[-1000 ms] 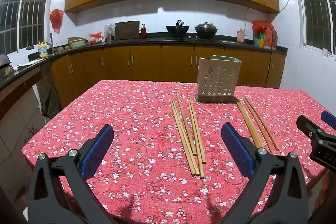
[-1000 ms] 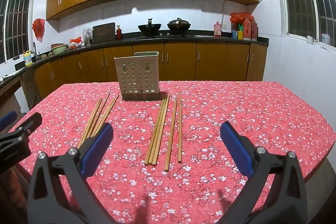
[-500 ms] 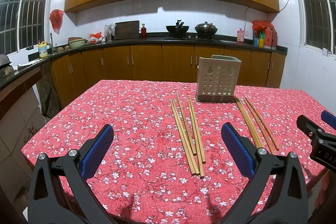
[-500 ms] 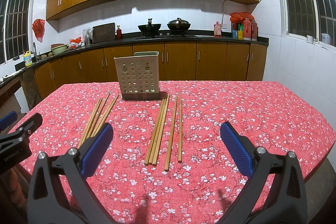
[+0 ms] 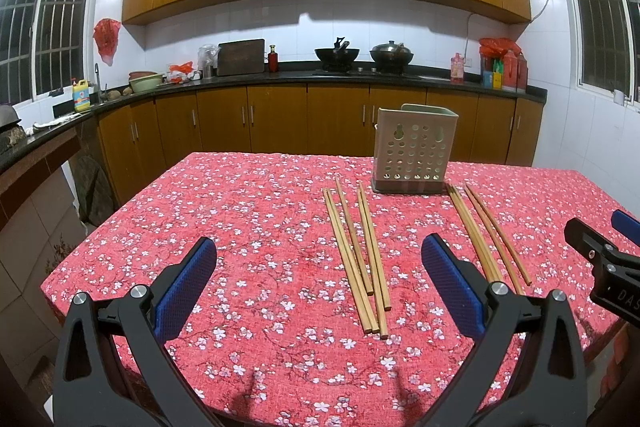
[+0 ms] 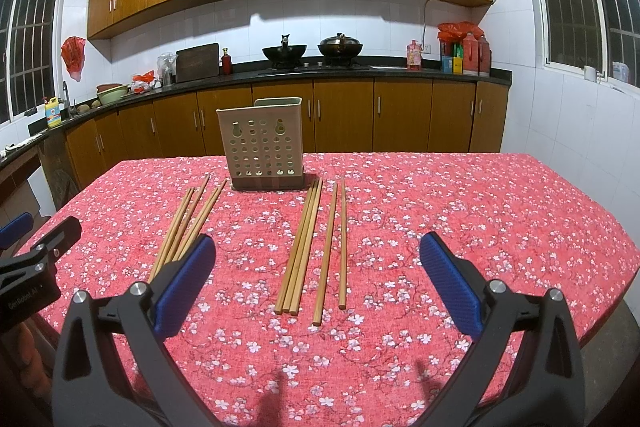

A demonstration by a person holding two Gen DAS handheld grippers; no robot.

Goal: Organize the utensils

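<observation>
Nothing has changed: both the left gripper [image 5: 318, 281] and right gripper [image 6: 317, 277] still hover wide open and empty, the chopsticks [image 6: 298, 247] untouched beside the holder [image 6: 262, 145], so organizing hasn't begun.

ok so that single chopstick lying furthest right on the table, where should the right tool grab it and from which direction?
Take the rightmost chopstick near its middle, coming straight down from above with the right tool open and its fingers either side of the stick. It lies flat on the tablecloth, pointing toward the holder, and a clear gap separates it from its neighbour, so a finger probably fits there.
</observation>
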